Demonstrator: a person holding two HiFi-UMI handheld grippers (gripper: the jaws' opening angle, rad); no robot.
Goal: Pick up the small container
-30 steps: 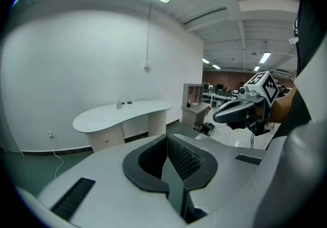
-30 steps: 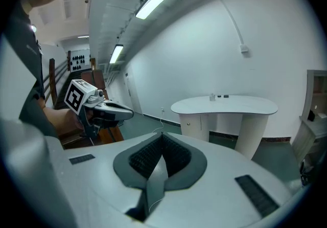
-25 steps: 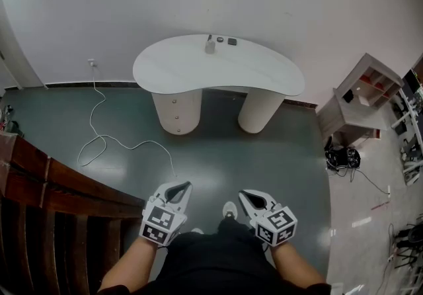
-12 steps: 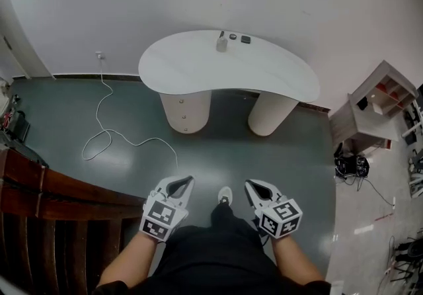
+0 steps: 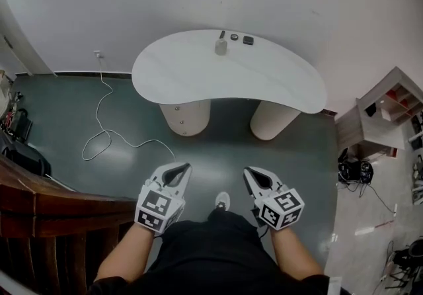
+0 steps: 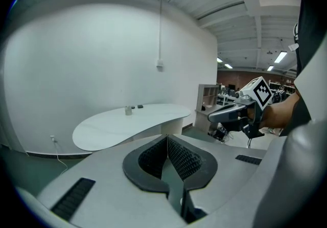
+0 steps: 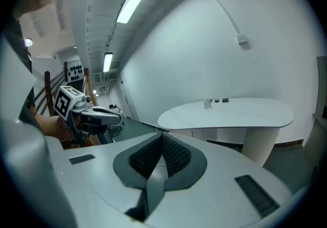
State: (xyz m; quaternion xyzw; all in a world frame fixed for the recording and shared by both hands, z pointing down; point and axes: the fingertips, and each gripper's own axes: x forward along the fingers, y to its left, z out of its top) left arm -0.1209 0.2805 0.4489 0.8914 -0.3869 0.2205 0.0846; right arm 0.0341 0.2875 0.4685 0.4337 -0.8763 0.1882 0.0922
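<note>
A small pale container (image 5: 221,46) stands near the far edge of a white kidney-shaped table (image 5: 198,72); it also shows small in the left gripper view as the container (image 6: 128,111) and in the right gripper view as the container (image 7: 207,103). Both grippers are held low in front of the person, well short of the table. My left gripper (image 5: 187,168) is shut and empty, pads pressed together. My right gripper (image 5: 246,172) is shut too, with nothing in it. Each gripper shows in the other's view: the right gripper (image 6: 212,117), the left gripper (image 7: 120,115).
Two small dark objects (image 5: 241,39) lie beside the container. A white cable (image 5: 106,125) trails across the dark floor from a wall socket. A wooden railing (image 5: 46,211) stands at the left. A low shelf unit (image 5: 383,115) and cables sit at the right.
Both grippers and the person have moved forward towards the table, which now sits nearer and larger in the head view. Both pairs of jaws stayed shut.
</note>
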